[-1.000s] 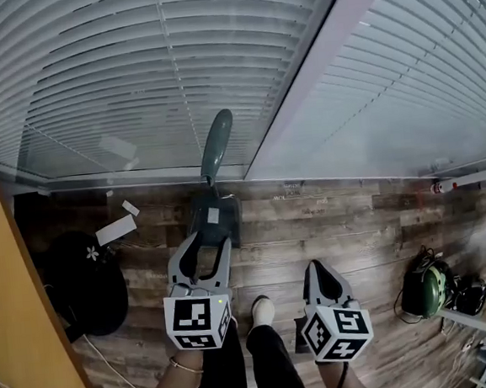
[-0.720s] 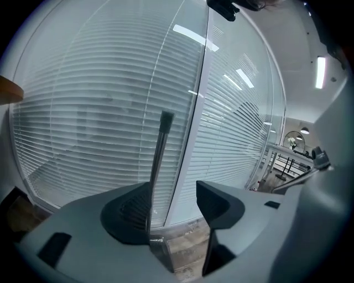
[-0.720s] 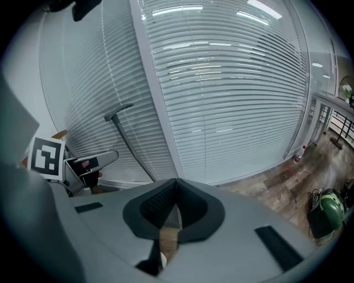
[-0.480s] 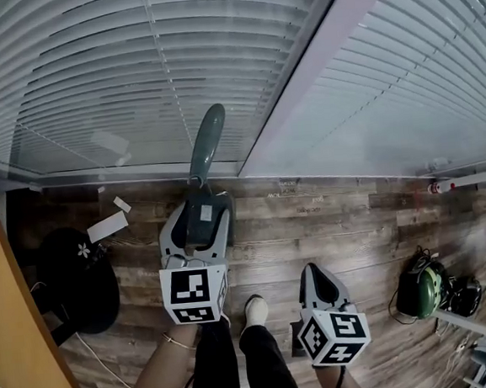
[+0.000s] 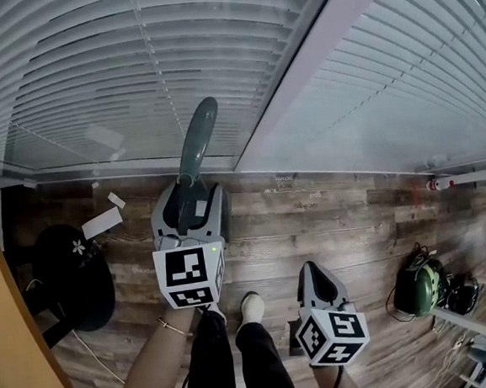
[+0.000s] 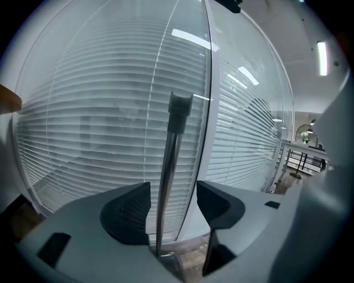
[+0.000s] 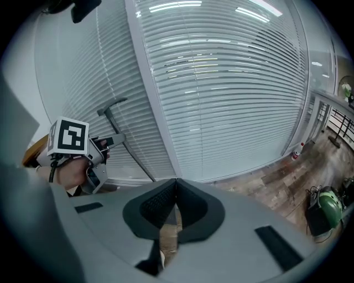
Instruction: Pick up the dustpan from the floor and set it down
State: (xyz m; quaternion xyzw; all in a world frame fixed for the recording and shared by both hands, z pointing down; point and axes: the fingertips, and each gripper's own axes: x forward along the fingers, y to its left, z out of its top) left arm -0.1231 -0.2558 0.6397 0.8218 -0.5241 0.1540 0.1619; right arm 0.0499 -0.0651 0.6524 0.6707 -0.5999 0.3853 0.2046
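Jaws of left gripper (image 5: 189,204) have just been spread wide and moved up around the handle (image 6: 171,155) of the dustpan (image 5: 198,142), stood on the floor (image 5: 330,223) against the blinds (image 5: 89,76) and not yet clamped, so pickup is judged imminent; right gripper (image 7: 176,188) is held closed, empty.

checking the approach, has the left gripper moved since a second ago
Yes. The left gripper has moved forward, toward the window. Its jaws have just been opening, and the dustpan handle stands between them, not gripped.
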